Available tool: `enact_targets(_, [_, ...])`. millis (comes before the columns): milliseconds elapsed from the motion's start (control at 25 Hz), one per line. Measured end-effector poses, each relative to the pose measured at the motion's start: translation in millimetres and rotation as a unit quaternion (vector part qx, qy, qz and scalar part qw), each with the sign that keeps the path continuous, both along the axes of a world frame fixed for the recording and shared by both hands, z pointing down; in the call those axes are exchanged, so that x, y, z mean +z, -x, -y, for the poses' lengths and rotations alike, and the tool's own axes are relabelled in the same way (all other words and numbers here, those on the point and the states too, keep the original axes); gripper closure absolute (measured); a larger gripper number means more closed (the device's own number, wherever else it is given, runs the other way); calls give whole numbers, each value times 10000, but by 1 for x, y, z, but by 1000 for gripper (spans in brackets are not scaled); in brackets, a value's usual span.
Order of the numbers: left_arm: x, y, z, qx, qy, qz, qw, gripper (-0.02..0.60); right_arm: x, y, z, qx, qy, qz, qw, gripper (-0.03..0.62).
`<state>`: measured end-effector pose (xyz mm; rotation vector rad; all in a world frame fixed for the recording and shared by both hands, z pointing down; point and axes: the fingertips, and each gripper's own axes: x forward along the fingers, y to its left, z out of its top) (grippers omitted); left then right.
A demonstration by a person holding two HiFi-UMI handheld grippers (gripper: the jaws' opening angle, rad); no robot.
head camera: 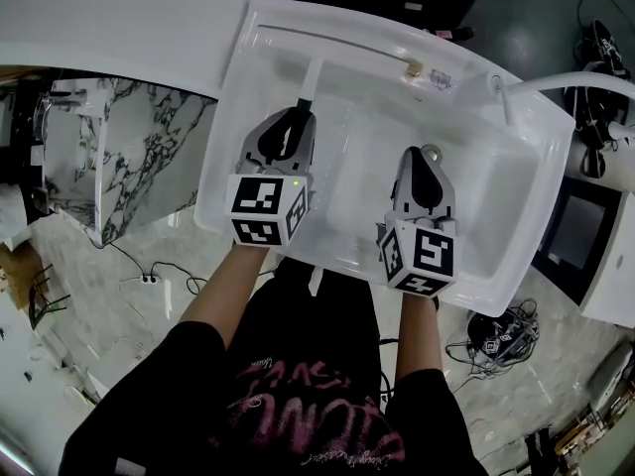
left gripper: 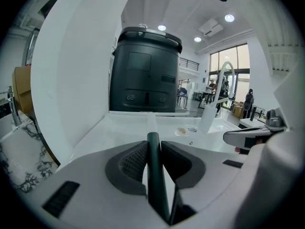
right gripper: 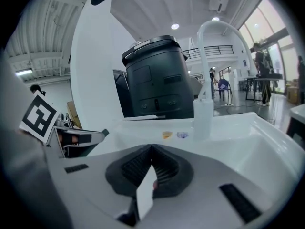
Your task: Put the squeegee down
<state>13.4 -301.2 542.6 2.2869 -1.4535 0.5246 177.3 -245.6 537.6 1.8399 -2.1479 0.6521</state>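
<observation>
The squeegee (head camera: 312,75) has a dark green handle (left gripper: 155,171) and a white shaft that runs to a long white blade (head camera: 337,46) lying along the far rim of the white sink (head camera: 516,216). My left gripper (head camera: 301,107) is shut on the handle, which stands upright between its pads (left gripper: 138,162). Over the sink's middle, to the right, my right gripper (head camera: 425,154) hangs with its jaws closed tip to tip (right gripper: 152,147) and nothing clearly held. Each gripper shows at the edge of the other's view.
A white arched faucet (head camera: 566,79) rises at the sink's right end, with a white bottle-like post (right gripper: 202,113) at its foot. A black bin (left gripper: 145,75) stands beyond the sink. A marble-patterned counter (head camera: 139,157) lies to the left, and cables (head camera: 149,276) run on the floor.
</observation>
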Motion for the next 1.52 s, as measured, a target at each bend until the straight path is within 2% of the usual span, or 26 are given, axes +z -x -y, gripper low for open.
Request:
enact_targets(1080, [41, -3, 10, 17, 492, 53, 9988, 488, 31, 4, 13, -19, 260, 156, 9995, 574])
enact_targets(1520, [50, -6, 11, 61, 556, 97, 9984, 488, 42, 9, 12, -91, 357, 182, 9992, 574])
